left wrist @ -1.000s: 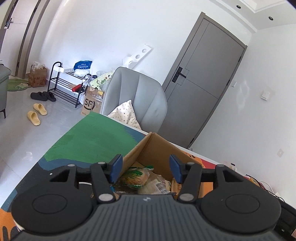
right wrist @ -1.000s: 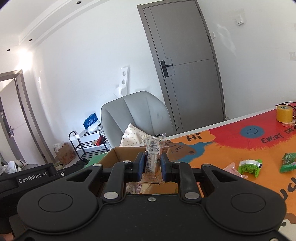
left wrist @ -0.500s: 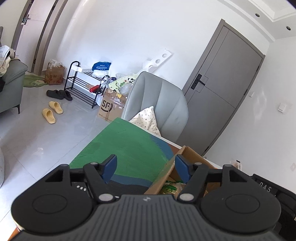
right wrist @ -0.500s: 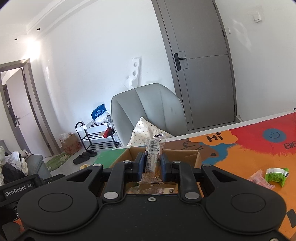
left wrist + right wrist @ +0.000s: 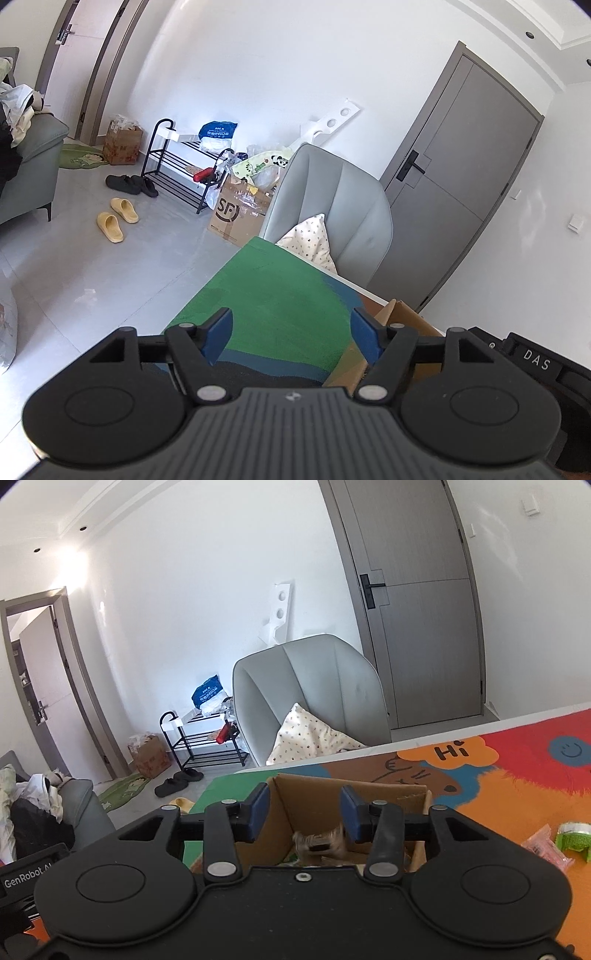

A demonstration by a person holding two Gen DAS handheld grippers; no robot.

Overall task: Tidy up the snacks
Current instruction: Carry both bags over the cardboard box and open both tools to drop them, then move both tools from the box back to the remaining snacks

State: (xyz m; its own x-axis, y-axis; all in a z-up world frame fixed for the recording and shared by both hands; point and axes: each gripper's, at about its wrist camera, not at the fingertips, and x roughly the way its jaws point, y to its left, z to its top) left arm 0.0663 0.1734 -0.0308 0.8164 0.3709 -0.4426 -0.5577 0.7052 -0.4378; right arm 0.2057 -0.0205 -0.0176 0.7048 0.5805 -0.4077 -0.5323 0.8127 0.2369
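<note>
My right gripper (image 5: 304,814) is open above the open cardboard box (image 5: 314,794). A clear-wrapped snack (image 5: 319,843) is blurred just below the fingers, inside the box, free of them. A green snack pack (image 5: 574,836) and a pink-wrapped snack (image 5: 546,847) lie on the colourful mat to the right. My left gripper (image 5: 291,334) is open and empty over the green part of the mat (image 5: 269,291), left of the box (image 5: 402,314), of which only an edge shows.
A grey chair (image 5: 310,694) with a patterned cushion (image 5: 310,734) stands behind the table's far edge. The right gripper's body (image 5: 532,362) shows at the right in the left wrist view. A shoe rack (image 5: 177,166) and cardboard boxes stand on the floor beyond.
My right gripper has opened and let go of the wrapped snack, which has dropped into the box. My left gripper has swung left, away from the box, over the green mat.
</note>
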